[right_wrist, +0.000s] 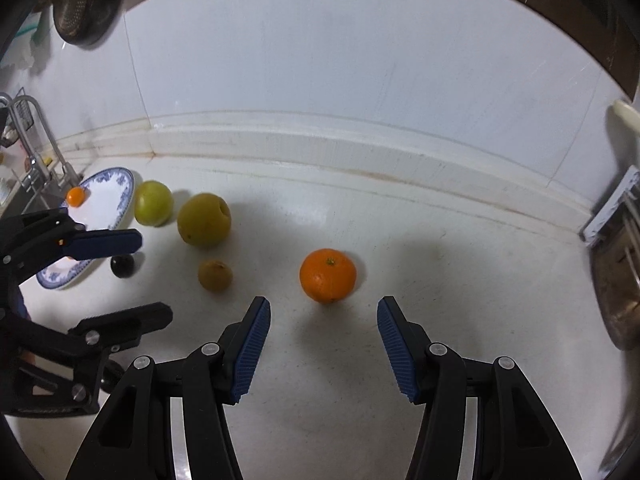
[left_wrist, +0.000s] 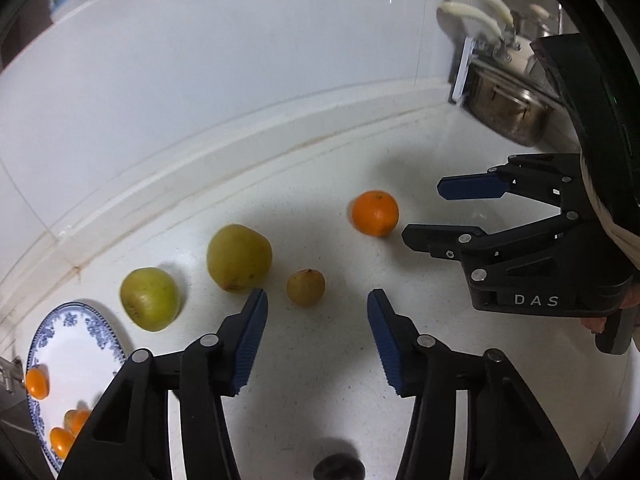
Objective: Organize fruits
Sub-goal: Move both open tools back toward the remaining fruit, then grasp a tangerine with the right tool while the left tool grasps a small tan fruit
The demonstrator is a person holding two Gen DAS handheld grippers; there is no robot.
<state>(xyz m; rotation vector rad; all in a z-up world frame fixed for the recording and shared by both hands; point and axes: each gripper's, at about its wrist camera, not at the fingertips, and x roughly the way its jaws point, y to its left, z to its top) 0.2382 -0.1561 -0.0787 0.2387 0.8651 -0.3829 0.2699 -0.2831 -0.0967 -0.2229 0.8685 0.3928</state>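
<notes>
My left gripper [left_wrist: 318,300] is open over the white counter, and a small brownish-yellow fruit [left_wrist: 305,287] lies just beyond its tips, untouched. Left of that fruit sit a large yellow-green fruit [left_wrist: 239,257] and a green apple [left_wrist: 150,298]. A blue-patterned plate [left_wrist: 80,344] at the far left holds several small oranges [left_wrist: 37,382]. My right gripper [right_wrist: 322,304] is open too, with an orange [right_wrist: 328,275] resting on the counter just past its fingertips. A dark round fruit [right_wrist: 122,266] lies beside the plate [right_wrist: 108,196], near the left gripper [right_wrist: 155,278].
The tiled wall and its raised ledge [right_wrist: 320,148] run behind the fruit. A metal pot [left_wrist: 508,108] stands at the counter's right end. A sink faucet [right_wrist: 36,132] rises past the plate at the left, with a colander [right_wrist: 86,0] hanging above.
</notes>
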